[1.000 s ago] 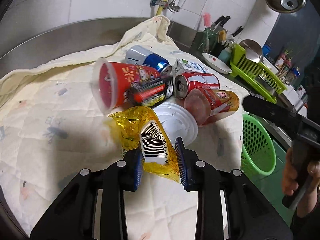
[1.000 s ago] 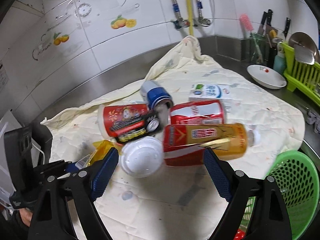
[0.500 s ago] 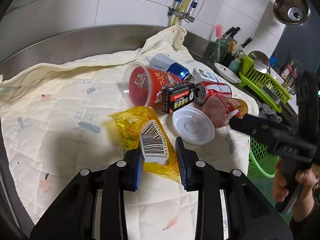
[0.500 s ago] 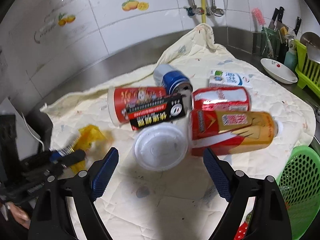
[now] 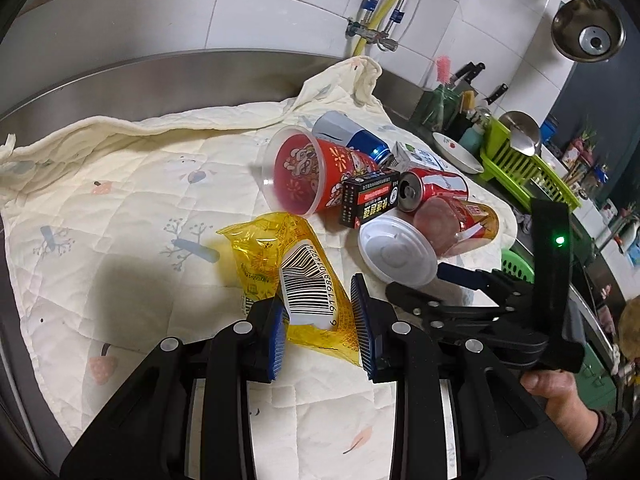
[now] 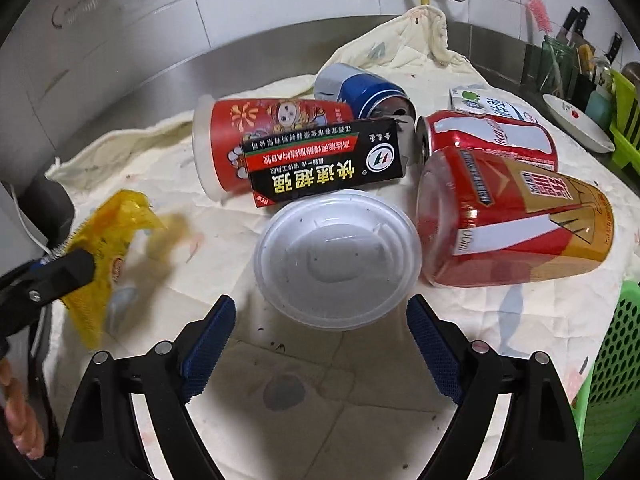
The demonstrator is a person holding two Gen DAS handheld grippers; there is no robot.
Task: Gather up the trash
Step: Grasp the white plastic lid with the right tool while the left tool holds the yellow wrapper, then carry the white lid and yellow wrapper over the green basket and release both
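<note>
The left gripper (image 5: 320,322) has its blue-padded fingers (image 5: 362,320) closed narrowly on the crinkled yellow plastic wrapper with a white barcode label (image 5: 298,276), which lies on the cream quilted cloth (image 5: 120,200) spread over the steel worktop (image 5: 120,80). Taking the round white plastic lid (image 6: 338,258) as the landmark, the wrapper sits well to its left, and the right gripper (image 6: 320,344) hovers just in front of it with its fingers (image 6: 210,338) spread wide, wider than the lid and holding nothing. Just behind the lid lies a black and red cardboard box with white lettering (image 6: 324,160), leaning against a red printed plastic cup (image 6: 256,136) on its side. A blue and silver drink can (image 6: 360,88) lies behind that cup. To the right of the lid, touching it, lies a red and gold bottle (image 6: 516,220), with a red cola can (image 6: 488,136) behind it and a small white carton (image 6: 488,106) farther back. A green perforated plastic basket (image 6: 612,380) stands at the cloth's edge, right of the lid.
</note>
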